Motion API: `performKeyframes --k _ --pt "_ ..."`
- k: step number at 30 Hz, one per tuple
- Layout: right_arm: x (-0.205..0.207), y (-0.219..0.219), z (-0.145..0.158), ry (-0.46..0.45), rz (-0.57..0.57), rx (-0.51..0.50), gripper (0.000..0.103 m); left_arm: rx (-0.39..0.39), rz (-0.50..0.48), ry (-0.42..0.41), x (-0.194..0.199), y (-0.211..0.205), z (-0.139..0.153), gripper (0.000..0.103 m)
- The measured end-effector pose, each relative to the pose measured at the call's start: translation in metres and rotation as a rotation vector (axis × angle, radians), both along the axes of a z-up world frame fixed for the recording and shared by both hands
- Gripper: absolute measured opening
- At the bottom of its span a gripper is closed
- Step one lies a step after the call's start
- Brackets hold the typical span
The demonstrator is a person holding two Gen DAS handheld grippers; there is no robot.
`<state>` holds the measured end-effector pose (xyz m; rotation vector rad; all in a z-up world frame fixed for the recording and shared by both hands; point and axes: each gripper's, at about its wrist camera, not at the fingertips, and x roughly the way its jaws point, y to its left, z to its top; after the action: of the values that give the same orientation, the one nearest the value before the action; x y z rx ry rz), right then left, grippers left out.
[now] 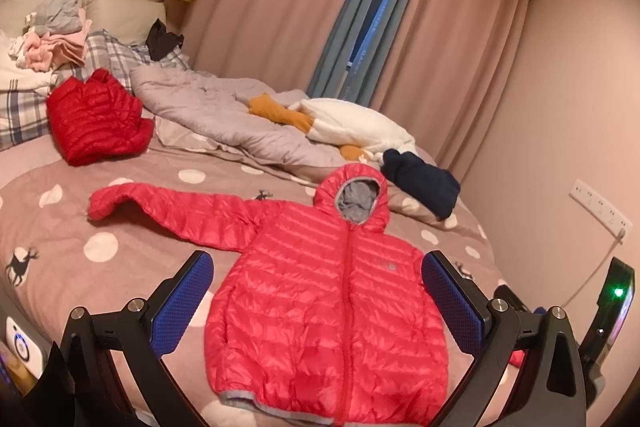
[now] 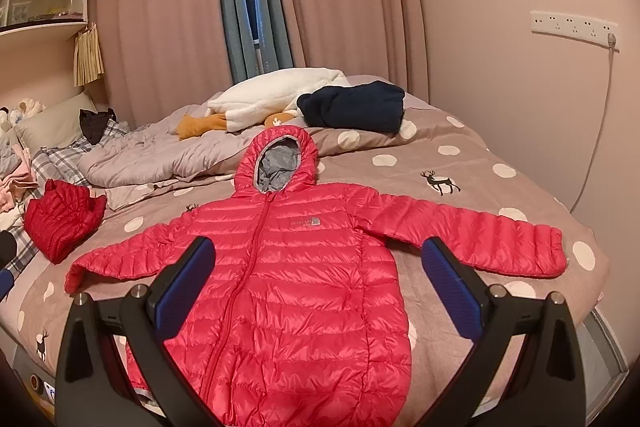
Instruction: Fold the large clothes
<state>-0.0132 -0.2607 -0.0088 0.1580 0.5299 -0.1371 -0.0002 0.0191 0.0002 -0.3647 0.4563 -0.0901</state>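
Observation:
A pink-red hooded puffer jacket [image 1: 332, 307] [image 2: 296, 287] lies flat, front up and zipped, on the bed, sleeves spread out to both sides, grey-lined hood pointing away. My left gripper [image 1: 318, 291] hovers open above the jacket's body, its blue pads wide apart. My right gripper [image 2: 318, 279] also stands open above the jacket, with the right sleeve [image 2: 480, 239] just beyond its right finger. Neither gripper holds anything. In the left wrist view, part of the right gripper's body with a green light [image 1: 618, 293] shows at the far right.
A folded darker red puffer jacket [image 1: 96, 115] [image 2: 62, 223] lies at the far left. A navy folded garment [image 1: 424, 187] [image 2: 356, 107], a white plush toy [image 1: 352, 123], a crumpled grey quilt [image 1: 224, 111] and piled clothes [image 1: 52, 43] fill the bed's far side. The wall [image 2: 520, 107] borders the right.

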Motion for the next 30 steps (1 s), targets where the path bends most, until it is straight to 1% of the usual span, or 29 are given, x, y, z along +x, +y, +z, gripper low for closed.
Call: performKeyframes --k 5,11,16,20,30 --pt "0.000 -0.001 0.000 0.004 0.004 -0.003 0.103 0.002 0.012 0.016 0.002 -0.001 -0.002 0.103" --pt "-0.001 0.000 -0.001 0.010 0.015 -0.014 0.103 0.005 0.015 0.013 0.001 -0.001 -0.001 0.103" --pt "-0.001 0.000 -0.002 0.020 0.019 -0.022 0.103 0.020 0.003 0.016 0.001 -0.004 -0.001 0.103" --pt "0.000 -0.001 -0.004 0.024 0.015 -0.022 0.103 0.016 -0.001 0.019 0.002 -0.004 -0.002 0.103" --pt "0.013 0.001 -0.016 0.072 -0.001 -0.030 0.103 0.008 0.007 0.052 0.012 0.000 -0.007 0.103"
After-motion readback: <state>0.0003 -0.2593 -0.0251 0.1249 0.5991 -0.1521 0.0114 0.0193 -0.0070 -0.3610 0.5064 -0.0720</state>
